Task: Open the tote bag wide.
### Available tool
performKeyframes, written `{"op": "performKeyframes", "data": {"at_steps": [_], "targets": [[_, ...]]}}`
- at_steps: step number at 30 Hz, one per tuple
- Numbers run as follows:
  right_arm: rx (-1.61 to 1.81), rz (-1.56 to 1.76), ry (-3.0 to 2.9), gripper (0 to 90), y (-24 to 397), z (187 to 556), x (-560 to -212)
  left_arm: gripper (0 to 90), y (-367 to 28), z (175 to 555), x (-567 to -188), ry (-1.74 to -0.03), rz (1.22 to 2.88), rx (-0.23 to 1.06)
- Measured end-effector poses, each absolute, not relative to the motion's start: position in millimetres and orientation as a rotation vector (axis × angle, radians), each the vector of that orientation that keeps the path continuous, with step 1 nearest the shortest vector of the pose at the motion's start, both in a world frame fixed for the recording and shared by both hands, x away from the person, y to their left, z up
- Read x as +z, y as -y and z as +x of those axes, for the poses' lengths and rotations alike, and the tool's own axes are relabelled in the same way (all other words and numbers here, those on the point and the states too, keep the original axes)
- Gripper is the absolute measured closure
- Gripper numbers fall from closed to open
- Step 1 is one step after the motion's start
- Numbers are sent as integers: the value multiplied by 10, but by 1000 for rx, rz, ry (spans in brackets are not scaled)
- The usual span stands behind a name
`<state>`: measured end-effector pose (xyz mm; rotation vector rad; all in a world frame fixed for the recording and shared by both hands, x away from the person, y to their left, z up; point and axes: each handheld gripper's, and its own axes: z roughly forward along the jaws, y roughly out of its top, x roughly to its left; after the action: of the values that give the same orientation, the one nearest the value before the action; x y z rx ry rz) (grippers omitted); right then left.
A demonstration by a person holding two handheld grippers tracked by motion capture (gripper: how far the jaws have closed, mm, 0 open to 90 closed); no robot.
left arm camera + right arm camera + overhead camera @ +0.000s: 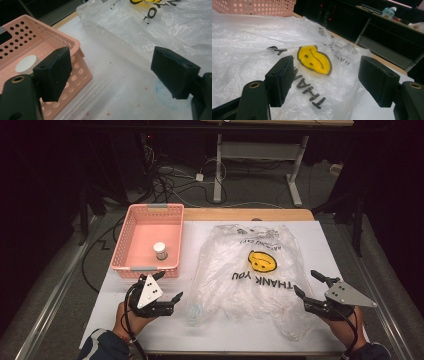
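Jaws of both grippers, left (170, 301) and right (307, 284), stood apart and empty. Between them on the table (300, 227) lay the crumpled clear plastic smiley-print bag (250, 270), ungrasped. Beyond the left jaws, a white-capped small jar (160, 251) sat inside the pink perforated plastic basket (131, 225). Bagging appeared not yet begun.

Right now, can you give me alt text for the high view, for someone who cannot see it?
A clear plastic bag with a yellow smiley and "THANK YOU" lies flat on a white table, between two open hand-held grippers, the left gripper and the right gripper. A pink basket at the left rear holds a small white-capped jar.
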<state>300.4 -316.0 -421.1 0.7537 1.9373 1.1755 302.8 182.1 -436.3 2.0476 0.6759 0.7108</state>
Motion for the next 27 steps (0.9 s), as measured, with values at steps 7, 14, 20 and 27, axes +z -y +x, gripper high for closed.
{"op": "performKeyframes", "data": {"at_steps": [7,14,20,27], "targets": [[1175,737,-1952,295,3152,3011,-4207,163,-1793,3010,-4372,-656,2071,713],[1178,718,-1983,302,3102,3010,-4207,164,-1767,2973,-4365,-632,2092,707],[1156,731,-2005,308,3101,3030,-4227,166,-1725,2932,-4351,-616,2095,701],[1153,749,-2011,350,3118,3049,-4229,166,-1602,2893,-4355,-573,2116,656]]}}
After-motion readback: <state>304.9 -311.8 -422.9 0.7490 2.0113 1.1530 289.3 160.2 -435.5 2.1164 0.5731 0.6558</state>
